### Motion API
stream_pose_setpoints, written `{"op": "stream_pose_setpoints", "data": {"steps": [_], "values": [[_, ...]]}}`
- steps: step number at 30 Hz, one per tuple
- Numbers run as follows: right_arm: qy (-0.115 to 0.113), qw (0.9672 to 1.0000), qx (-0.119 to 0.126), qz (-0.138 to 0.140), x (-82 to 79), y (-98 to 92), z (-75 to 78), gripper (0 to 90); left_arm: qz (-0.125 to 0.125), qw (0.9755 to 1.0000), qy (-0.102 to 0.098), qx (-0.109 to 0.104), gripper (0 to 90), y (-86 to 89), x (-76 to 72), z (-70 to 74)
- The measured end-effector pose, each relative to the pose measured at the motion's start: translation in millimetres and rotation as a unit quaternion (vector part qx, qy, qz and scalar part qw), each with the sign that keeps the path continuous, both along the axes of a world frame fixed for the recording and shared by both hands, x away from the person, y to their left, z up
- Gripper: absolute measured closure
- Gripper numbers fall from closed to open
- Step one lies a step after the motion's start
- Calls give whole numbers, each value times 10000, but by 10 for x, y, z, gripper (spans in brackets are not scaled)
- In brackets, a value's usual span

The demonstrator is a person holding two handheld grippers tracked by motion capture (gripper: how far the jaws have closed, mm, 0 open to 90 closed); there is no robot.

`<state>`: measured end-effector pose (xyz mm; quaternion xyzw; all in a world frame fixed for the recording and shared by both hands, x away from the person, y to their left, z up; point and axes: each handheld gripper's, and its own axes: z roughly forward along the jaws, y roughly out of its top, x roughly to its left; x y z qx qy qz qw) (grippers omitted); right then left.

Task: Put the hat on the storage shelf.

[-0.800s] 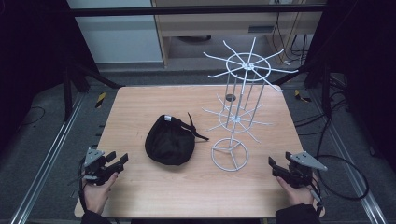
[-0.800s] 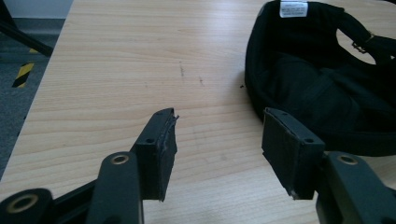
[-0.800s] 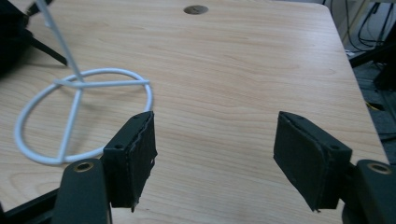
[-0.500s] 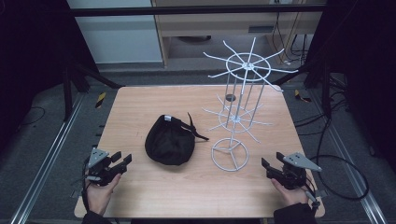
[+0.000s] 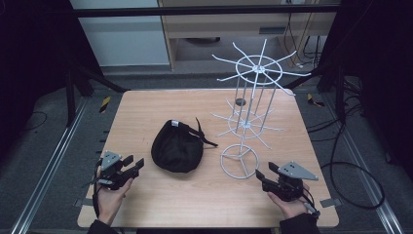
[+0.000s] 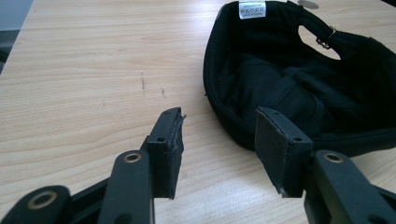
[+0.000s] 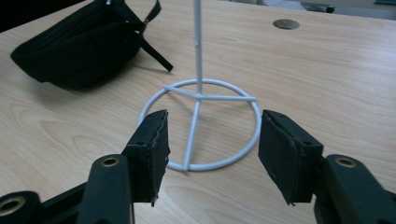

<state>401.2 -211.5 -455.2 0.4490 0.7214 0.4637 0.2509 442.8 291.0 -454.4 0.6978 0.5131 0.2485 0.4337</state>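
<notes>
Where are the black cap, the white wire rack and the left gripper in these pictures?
black cap point(image 5: 176, 151): high view, on the dark inside of its crown.
white wire rack point(image 5: 240, 160): high view, on the ring base, at its hub.
left gripper point(image 5: 133, 163): high view, midway between the tips of its open jaws.

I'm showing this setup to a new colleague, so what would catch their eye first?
Probably the tall white wire rack with spoked tiers, standing right of the table's middle. Next, the black cap lying upside down beside it, strap toward the rack. At the near edge, the left gripper points open-jawed at the cap, and the right gripper at the rack's ring base.
</notes>
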Motion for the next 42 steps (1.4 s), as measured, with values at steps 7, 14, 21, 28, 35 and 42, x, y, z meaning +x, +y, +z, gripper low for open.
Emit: {"op": "stream_pose_setpoints", "data": {"steps": [7,14,21,28,35,42], "values": [[83,9996,82,267,-24,183,21,467,45,10000,-34,37,539,-43,129,8],[121,9987,91,484,3,383,65,474,61,9999,-104,64,561,-124,308,41],[129,9970,46,766,103,724,86,463,10,9999,-46,116,571,-203,482,-15],[130,9957,70,910,232,1029,103,456,-63,9995,161,270,586,-280,601,-127],[190,9955,95,922,365,1324,111,445,-110,9982,387,443,609,-320,683,-225],[243,9963,115,818,507,1520,76,430,-179,9969,610,456,688,-325,749,-309]]}}
